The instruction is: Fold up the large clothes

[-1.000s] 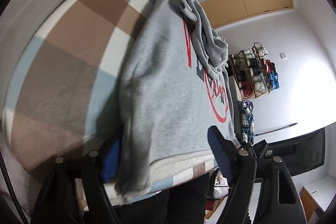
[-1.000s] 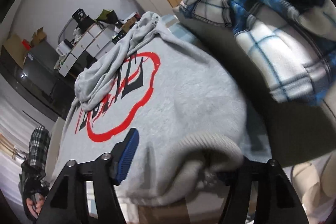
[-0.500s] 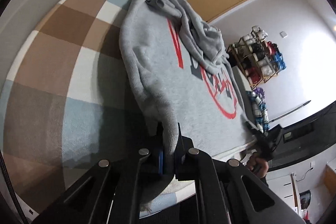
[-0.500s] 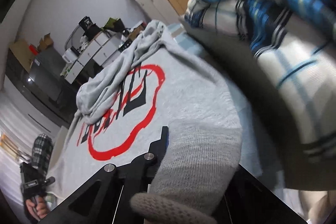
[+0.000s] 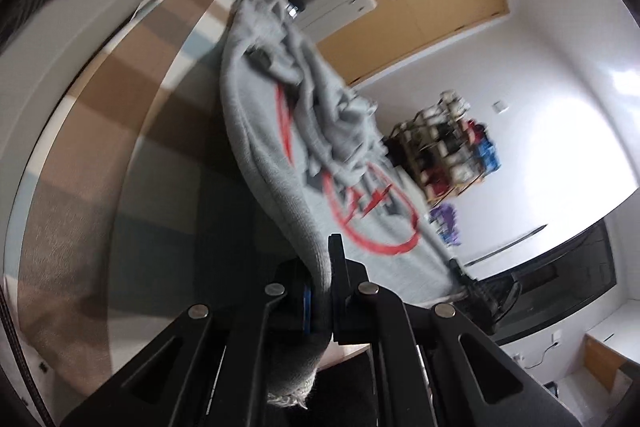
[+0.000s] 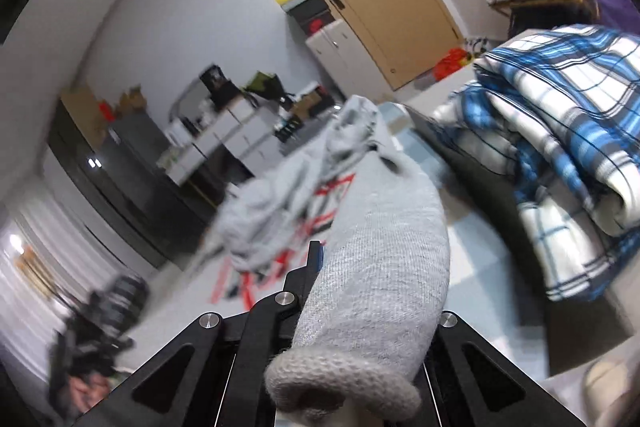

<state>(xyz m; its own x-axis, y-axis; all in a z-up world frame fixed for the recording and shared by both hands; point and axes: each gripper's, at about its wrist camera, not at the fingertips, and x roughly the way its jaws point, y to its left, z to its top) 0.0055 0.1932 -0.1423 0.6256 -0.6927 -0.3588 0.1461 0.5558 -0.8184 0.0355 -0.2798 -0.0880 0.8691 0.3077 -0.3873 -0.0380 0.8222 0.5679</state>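
Sweatshirt [image 5: 276, 155] is being pinched at both near corners: left gripper [image 5: 320, 291] and right gripper [image 6: 320, 267] are squeezing its hem.

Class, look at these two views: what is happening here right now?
A person with a gripper in each hand is folding a grey sweatshirt on a checked surface. The left gripper and the right gripper are each shut on its ribbed bottom edge, lifting that end while the hood end lies flat. A folded blue plaid garment sits beside it.
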